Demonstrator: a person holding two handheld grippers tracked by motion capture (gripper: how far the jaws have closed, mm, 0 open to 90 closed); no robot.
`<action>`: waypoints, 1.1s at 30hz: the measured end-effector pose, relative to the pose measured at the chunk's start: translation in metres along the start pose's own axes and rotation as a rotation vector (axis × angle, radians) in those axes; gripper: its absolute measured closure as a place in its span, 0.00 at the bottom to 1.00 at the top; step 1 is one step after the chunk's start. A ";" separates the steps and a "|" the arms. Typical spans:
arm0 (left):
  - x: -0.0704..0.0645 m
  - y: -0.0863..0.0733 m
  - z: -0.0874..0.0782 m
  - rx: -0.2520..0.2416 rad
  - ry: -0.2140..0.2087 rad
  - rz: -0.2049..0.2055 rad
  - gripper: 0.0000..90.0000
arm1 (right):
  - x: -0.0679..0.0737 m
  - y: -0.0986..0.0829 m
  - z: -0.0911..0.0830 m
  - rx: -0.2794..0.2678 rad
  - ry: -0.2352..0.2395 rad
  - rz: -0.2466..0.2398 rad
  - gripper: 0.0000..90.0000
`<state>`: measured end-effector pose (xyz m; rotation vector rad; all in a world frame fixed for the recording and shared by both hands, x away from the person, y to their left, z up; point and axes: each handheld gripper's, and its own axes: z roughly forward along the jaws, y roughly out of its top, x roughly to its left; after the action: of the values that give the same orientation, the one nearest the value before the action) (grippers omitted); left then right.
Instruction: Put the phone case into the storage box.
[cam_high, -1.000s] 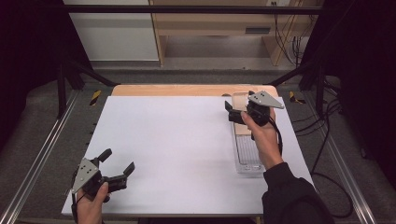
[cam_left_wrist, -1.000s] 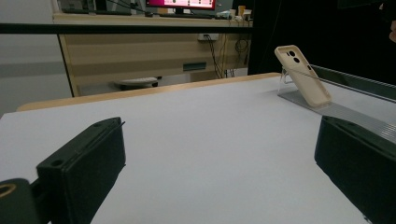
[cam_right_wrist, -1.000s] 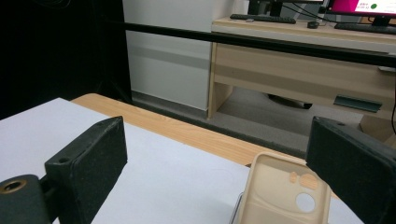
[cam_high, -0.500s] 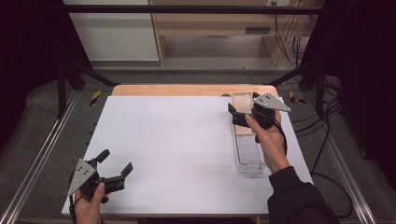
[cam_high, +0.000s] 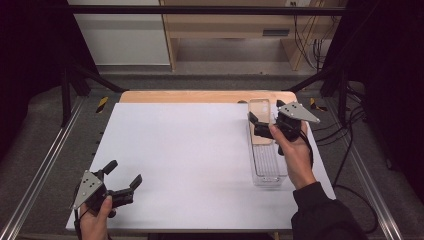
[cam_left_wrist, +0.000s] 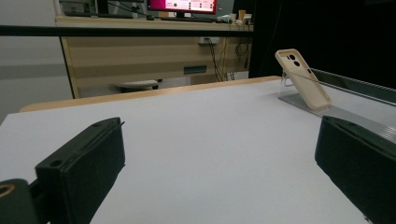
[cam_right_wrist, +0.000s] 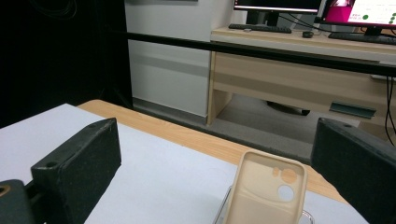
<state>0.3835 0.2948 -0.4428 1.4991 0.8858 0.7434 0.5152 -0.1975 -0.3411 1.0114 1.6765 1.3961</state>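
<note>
table (cam_high: 200, 150): in the middle, a desk (cam_high: 225, 20) behind it across the floor.
tray (cam_high: 267, 172): on the table's right side, running front to back.
phone case (cam_high: 260, 120): at the tray's far end, tilted back.
right gripper (cam_high: 265, 127): over the tray, just before the phone case.
left gripper (cam_high: 122, 177): at the table's near left corner, well apart from the tray.

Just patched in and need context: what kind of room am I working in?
Probably a lab or office workspace set up for recording: a white-topped table inside a black metal frame, with a wooden desk behind it carrying monitors and a keyboard.
</note>
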 end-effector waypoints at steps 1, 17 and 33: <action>0.000 0.000 0.000 0.000 0.000 0.000 0.01 | 0.000 0.000 0.000 0.000 0.000 0.000 0.02; -0.001 0.000 -0.001 -0.010 -0.003 0.001 0.01 | -0.012 -0.003 -0.015 -0.003 -0.014 -0.007 0.03; -0.001 0.000 -0.001 -0.010 -0.017 0.011 0.01 | -0.023 -0.009 -0.026 -0.026 -0.027 0.004 0.03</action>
<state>0.3820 0.2947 -0.4425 1.5009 0.8601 0.7412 0.5012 -0.2299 -0.3447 1.0154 1.6329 1.3978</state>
